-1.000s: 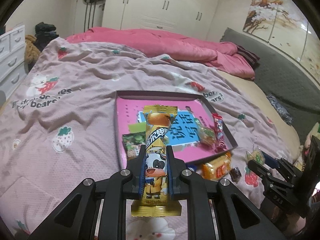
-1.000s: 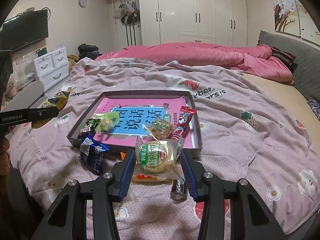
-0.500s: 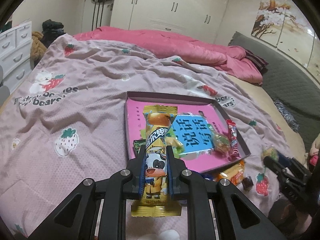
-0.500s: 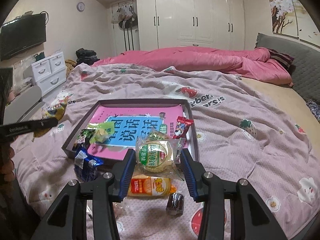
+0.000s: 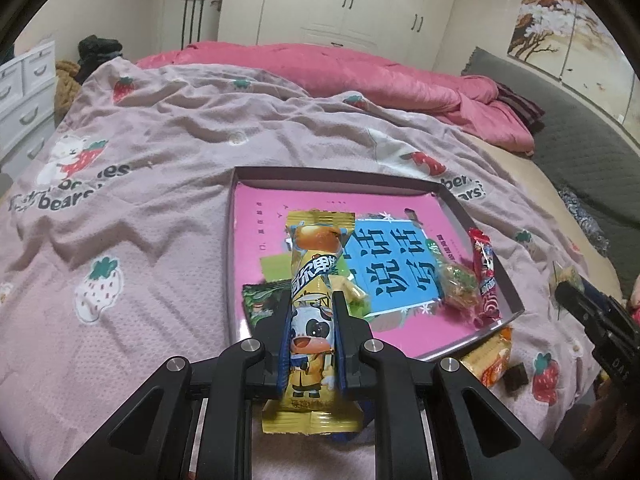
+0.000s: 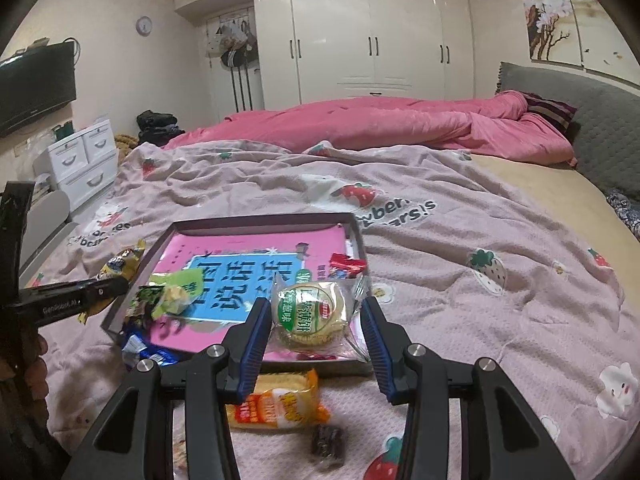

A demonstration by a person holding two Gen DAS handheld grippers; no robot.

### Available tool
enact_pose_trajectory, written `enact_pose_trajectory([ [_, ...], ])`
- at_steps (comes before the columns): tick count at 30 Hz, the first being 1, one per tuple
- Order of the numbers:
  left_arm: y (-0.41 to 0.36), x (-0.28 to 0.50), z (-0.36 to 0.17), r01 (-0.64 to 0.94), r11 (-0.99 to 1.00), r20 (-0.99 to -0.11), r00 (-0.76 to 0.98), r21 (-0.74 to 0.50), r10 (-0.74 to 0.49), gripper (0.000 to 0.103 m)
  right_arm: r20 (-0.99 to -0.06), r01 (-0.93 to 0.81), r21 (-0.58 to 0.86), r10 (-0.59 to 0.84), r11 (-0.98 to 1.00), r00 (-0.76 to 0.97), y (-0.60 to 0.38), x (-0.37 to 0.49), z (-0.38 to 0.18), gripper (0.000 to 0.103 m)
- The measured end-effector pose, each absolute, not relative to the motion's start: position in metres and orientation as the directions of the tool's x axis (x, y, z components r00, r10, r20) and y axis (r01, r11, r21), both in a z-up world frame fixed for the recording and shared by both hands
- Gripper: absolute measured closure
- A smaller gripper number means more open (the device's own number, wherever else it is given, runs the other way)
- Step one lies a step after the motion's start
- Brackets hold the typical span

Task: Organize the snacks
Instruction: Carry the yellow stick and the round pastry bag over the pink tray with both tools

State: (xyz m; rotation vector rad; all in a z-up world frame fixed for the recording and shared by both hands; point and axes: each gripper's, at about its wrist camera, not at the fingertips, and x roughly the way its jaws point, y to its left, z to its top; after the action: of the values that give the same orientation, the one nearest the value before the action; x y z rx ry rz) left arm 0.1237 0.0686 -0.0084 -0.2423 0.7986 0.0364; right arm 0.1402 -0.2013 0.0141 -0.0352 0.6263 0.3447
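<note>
A shallow tray (image 5: pixel 336 176) with a pink and blue lining lies on the bed. In the left wrist view my left gripper (image 5: pixel 313 304) is shut on a long yellow snack packet (image 5: pixel 316 264) with a cartoon cow, held over the tray's near left part. In the right wrist view my right gripper (image 6: pixel 316 308) is shut on a round cake (image 6: pixel 312 312) in a clear wrapper with a green label, above the near right corner of the tray (image 6: pixel 260 220). Inside lie a green packet (image 5: pixel 260 304), a wrapped candy (image 5: pixel 458 284) and a red stick (image 5: pixel 486 276).
On the blanket in front of the tray lie an orange packet (image 6: pixel 276 400), a small dark candy (image 6: pixel 328 444) and a blue packet (image 6: pixel 144 352). A pink quilt (image 6: pixel 380 124) is piled at the far side. White drawers (image 6: pixel 84 160) stand left of the bed.
Both grippers have come closer to the tray with their snacks still held. The left one has also sunk a little. The orange packet now shows fully under the right gripper.
</note>
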Motion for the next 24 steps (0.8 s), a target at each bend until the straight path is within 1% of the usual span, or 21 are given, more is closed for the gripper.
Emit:
enact_pose_trajectory([
  [14,0.062,0.137,-0.028,-0.101,0.975,-0.743,0.664,-0.199,-0.083,0.085,-0.626,-0.276,0.065,0.254,0.959,0.737,-0.204,0.165,-0.009,0.057],
  [24,0.057,0.140,-0.033,-0.084,0.978,-0.755,0.650,-0.190,-0.091,0.085,-0.668,-0.288,0.090,0.273,0.953,0.692,-0.200,0.177,-0.027,0.057],
])
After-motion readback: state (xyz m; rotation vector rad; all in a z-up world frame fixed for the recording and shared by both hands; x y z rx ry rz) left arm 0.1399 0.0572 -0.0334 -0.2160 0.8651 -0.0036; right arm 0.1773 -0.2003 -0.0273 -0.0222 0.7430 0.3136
